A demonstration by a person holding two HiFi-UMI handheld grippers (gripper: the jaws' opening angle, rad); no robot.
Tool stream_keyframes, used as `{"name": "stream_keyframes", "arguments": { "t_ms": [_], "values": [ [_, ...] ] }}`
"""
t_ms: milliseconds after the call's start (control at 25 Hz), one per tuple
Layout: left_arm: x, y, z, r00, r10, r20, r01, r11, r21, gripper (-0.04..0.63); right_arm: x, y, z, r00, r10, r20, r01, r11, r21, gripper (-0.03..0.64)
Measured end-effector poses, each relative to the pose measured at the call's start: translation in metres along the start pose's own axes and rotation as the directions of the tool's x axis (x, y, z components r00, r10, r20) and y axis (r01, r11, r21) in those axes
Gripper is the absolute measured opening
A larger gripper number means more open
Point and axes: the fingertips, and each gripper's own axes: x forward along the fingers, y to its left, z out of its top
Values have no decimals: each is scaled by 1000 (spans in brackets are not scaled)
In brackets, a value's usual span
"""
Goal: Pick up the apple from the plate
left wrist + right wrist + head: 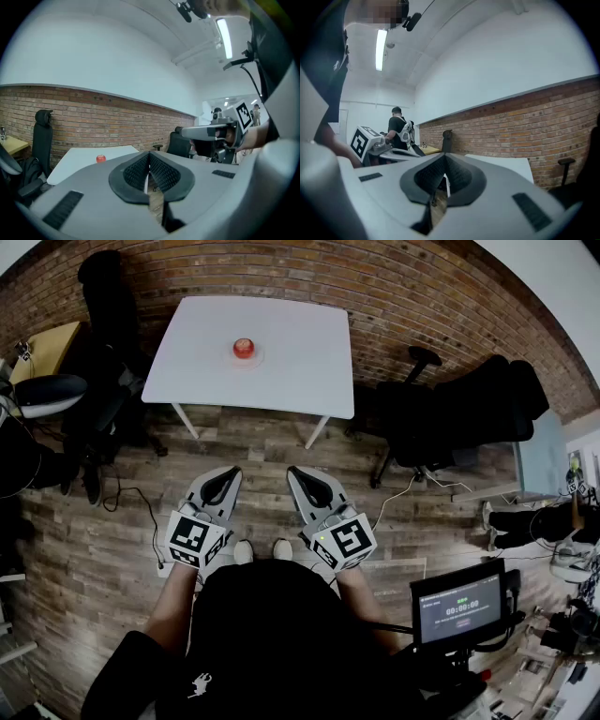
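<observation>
A red apple (244, 347) rests on a small white plate (251, 359) near the far middle of a white table (300, 371). In the left gripper view the apple (101, 159) shows small on the table (79, 161), well ahead. Both grippers hang over the wooden floor, well short of the table. My left gripper (228, 472) is shut with nothing between its pads. My right gripper (293, 472) is shut too, and it holds nothing. In the right gripper view the table (506, 164) lies ahead to the right; the apple is not in that view.
A brick wall (394, 287) runs behind the table. A black office chair (469, 413) stands right of the table and another black chair (108, 324) left of it. Cables (141, 507) lie on the floor. A monitor (459, 601) sits at lower right. A person (399, 129) stands in the distance.
</observation>
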Motion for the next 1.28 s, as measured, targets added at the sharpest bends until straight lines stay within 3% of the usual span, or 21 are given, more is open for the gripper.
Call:
{"name": "stream_keyframes", "arguments": {
  "t_ms": [320,800,1280],
  "values": [
    [-5,19,5,1000,26,-4,-26,1000,13,6,11,4,1,1000,9,-14,-9,1000,4,2],
    [-24,47,-2,999,-30,24,30,999,-19,6,34,21,-4,1000,-1,-22,2,1000,24,3],
    [-34,81,-27,999,-41,-9,41,999,-24,6,59,27,-24,998,-43,-54,46,998,49,3]
  ]
}}
